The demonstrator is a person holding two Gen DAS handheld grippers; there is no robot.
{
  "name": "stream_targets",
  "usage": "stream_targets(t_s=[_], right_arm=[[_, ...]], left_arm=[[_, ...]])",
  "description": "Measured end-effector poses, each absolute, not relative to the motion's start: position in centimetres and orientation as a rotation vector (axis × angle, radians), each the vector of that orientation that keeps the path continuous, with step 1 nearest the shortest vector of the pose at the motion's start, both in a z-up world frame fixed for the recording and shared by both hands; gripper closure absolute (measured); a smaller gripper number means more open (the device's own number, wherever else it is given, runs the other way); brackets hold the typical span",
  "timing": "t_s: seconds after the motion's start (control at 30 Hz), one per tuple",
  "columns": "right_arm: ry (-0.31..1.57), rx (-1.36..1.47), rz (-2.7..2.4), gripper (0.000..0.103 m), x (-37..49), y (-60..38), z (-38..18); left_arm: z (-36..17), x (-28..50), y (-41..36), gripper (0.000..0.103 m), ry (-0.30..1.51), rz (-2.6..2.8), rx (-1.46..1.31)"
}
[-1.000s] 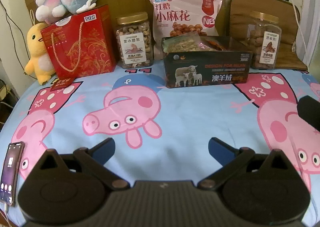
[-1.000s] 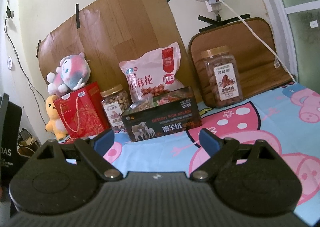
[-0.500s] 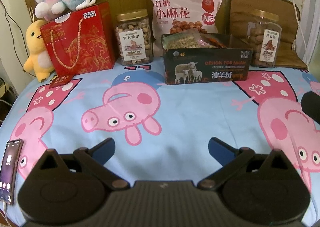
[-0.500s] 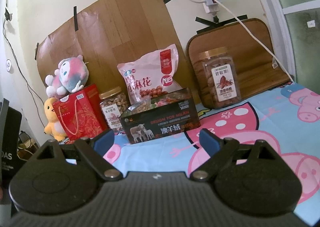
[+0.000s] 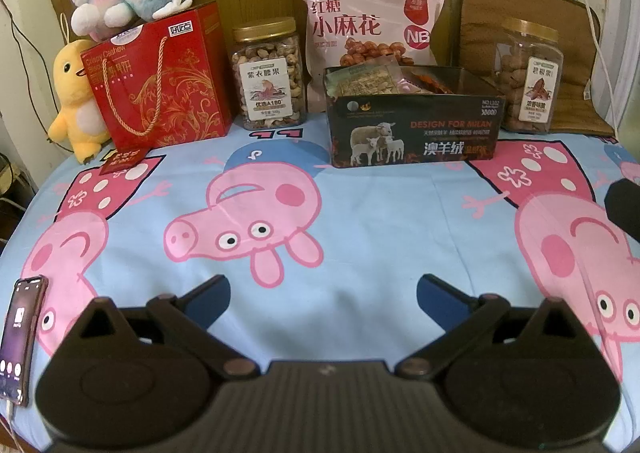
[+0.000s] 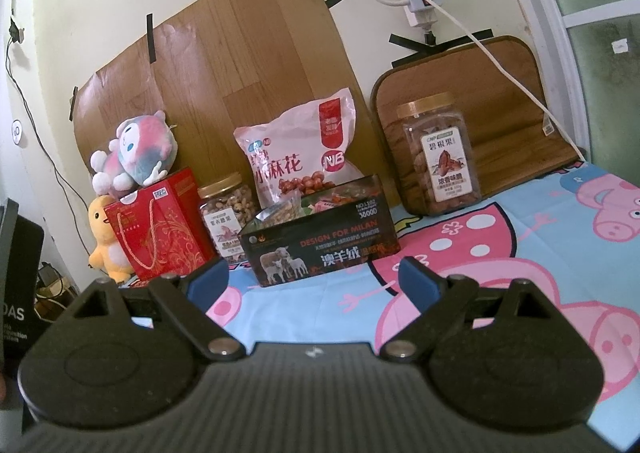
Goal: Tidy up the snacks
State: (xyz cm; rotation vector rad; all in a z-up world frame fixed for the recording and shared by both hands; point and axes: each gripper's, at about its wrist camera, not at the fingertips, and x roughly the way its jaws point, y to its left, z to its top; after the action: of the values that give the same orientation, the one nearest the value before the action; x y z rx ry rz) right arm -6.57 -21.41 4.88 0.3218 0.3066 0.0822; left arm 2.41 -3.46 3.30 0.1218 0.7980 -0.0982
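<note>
1. Left gripper (image 5: 323,290) fingers spread wide, holding nothing, low over pig-print sheet (image 5: 360,213).
2. Right gripper (image 6: 313,278) also wide, nothing held, above sheet edge.
3. Dark box (image 5: 414,121) of snack packets at 1 o'clock in left view, upright on sheet.
4. Pink snack bag (image 5: 370,19) right behind box at 12, leaning on wood board.
5. Cashew jar (image 5: 268,73) at 11, beside red gift bag (image 5: 160,81).
6. Pecan jar (image 5: 528,77) at 2, apart from box.
7. Phone (image 5: 20,337) at 8, sheet edge.
</note>
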Motion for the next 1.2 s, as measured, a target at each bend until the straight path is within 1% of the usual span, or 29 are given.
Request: stream_targets(t_s=[1.2], right_arm=[[0.305,0.323,0.081,0.009,-6.62,-21.48,4.86]], left_arm=[[3.48,2.17,-3.86,0.0,0.785,-0.107,0.143]])
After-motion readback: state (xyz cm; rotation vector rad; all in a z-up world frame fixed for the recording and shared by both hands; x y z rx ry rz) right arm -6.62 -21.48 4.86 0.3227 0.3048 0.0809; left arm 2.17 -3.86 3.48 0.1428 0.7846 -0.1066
